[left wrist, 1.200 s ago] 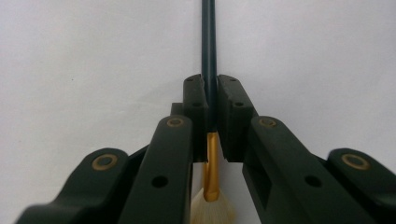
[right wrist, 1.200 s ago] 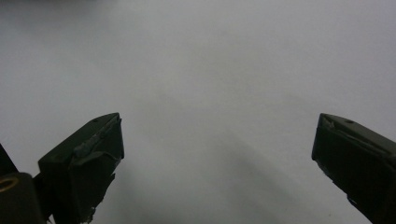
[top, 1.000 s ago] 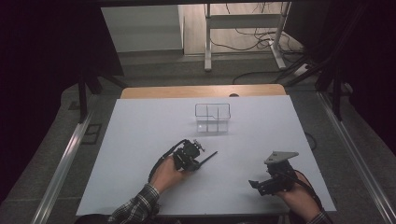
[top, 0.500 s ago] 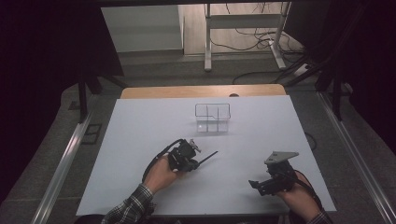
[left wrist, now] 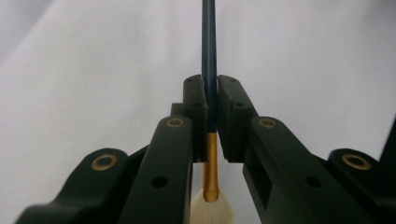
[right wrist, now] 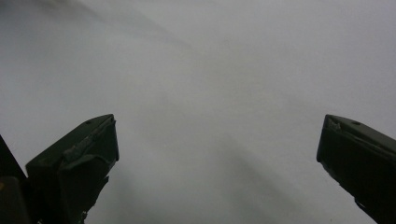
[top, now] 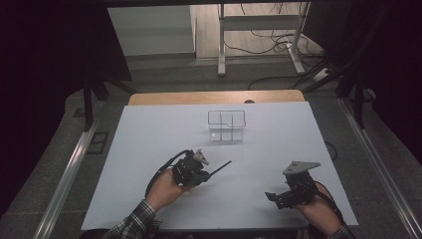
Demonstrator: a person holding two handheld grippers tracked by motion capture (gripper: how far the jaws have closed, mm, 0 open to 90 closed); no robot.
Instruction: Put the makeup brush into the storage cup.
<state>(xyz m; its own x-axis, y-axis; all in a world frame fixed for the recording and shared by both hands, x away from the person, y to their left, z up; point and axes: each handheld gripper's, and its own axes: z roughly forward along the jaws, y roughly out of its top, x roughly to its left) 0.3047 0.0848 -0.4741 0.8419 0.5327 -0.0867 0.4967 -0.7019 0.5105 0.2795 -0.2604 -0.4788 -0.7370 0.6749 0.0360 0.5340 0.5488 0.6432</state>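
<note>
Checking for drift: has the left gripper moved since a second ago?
Yes. The left gripper, shut on the brush, drew slightly toward the person, away from the clear organizer.

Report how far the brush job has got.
Done: the left gripper is shut on the brush, clamped near its gold ferrule, handle pointing forward. In hand: the brush is held over the white table. Left: probably carrying it to the clear organiser, which looks empty. The right gripper waits open, holding nothing.

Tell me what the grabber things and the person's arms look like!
Both grippers are black. The left gripper has blocky jaws with round brass-coloured fittings. The right gripper carries a grey three-cornered plate on top. A black cable trails from the left one. The person's sleeve is checked.
</note>
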